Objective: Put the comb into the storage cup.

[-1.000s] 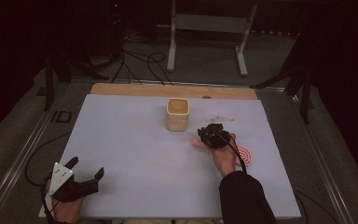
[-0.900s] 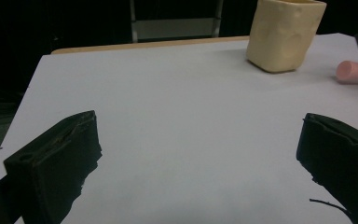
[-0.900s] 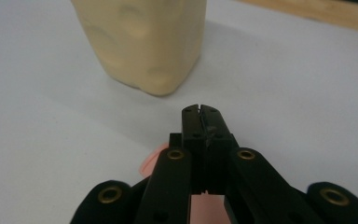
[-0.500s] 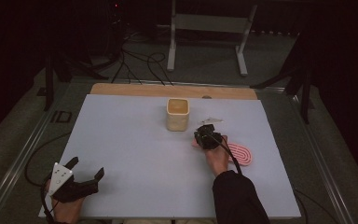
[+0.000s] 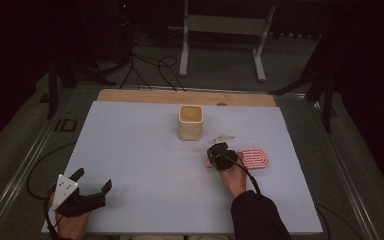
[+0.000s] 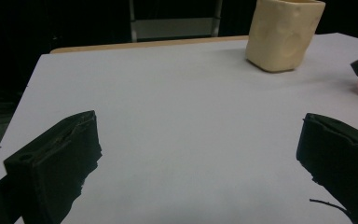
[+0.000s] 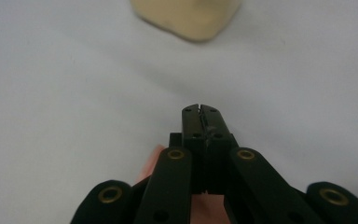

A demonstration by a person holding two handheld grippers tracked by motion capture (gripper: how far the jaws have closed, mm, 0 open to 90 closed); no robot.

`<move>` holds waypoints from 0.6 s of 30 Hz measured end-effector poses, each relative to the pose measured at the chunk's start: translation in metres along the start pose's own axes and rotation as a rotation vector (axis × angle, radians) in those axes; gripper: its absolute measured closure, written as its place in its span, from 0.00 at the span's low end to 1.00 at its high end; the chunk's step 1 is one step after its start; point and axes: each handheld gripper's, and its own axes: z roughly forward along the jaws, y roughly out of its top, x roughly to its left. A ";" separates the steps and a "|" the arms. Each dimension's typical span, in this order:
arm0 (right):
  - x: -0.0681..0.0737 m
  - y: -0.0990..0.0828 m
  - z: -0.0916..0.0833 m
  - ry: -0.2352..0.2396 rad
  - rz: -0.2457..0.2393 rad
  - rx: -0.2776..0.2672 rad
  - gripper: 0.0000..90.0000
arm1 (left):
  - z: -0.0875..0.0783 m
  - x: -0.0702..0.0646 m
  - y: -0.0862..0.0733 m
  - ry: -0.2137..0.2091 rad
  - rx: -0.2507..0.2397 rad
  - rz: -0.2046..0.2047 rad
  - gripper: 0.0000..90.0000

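One pink pad, where: the pink oval pad (image 5: 254, 159) lies flat on the white tabletop (image 5: 130, 150), right of the middle and nearer me than the cream cup (image 5: 190, 121).
Pad, risk: my right tongs (image 5: 219, 151) sit over its left end with the jaws pressed together and nothing that I can see between them. As I judge it, pushing down like this would only skid the pad along the smooth top.
Pad, second risk: it lies so flat that, if I spread the jaws and bite too steeply, the tips may scrape the table and slip off the edge instead of getting under it.
Pad, long axis: it runs across the table, left to right in the high view, tipped only a little.
Pad, ends: the rounded end with the white loop lines points to my right; the plainer end points left and lies under my tongs.
Right tongs, own view: the tips (image 7: 199, 109) meet in a thin slit, aimed towards the cup (image 7: 186, 16), with pink showing below the linkage.
Cup, risk: it stands upright, apart from the pad, but a forward lunge could knock it.
Left tongs: they (image 5: 93, 178) rest near my left corner, well apart from the pad, jaws spread wide over bare table.
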 end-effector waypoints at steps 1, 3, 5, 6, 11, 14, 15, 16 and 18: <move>0.000 -0.002 -0.002 0.003 0.002 -0.005 1.00 | 0.000 0.000 0.000 0.000 0.000 0.001 0.00; 0.001 -0.008 -0.005 0.004 -0.005 -0.010 1.00 | 0.000 0.000 0.000 0.000 0.002 0.000 0.00; 0.002 -0.012 -0.010 0.006 -0.017 -0.006 1.00 | 0.000 0.001 0.000 -0.001 0.004 0.000 0.00; 0.002 -0.014 -0.013 0.011 -0.023 -0.007 1.00 | 0.000 0.001 0.000 0.000 0.005 0.000 0.00; 0.004 -0.024 -0.027 0.031 -0.036 -0.018 1.00 | 0.000 0.000 0.000 0.001 0.004 -0.001 0.00; 0.003 -0.032 -0.033 0.037 -0.034 -0.024 1.00 | 0.000 0.001 0.000 0.000 0.007 -0.002 0.00; 0.003 -0.035 -0.035 0.039 -0.036 -0.022 1.00 | 0.000 0.001 0.000 0.000 0.007 -0.002 0.00; 0.003 -0.037 -0.037 0.041 -0.040 -0.024 1.00 | 0.000 0.001 0.000 0.001 0.006 -0.002 0.00; 0.002 -0.041 -0.041 0.042 -0.039 -0.025 1.00 | 0.000 0.001 -0.001 0.002 0.005 -0.005 0.00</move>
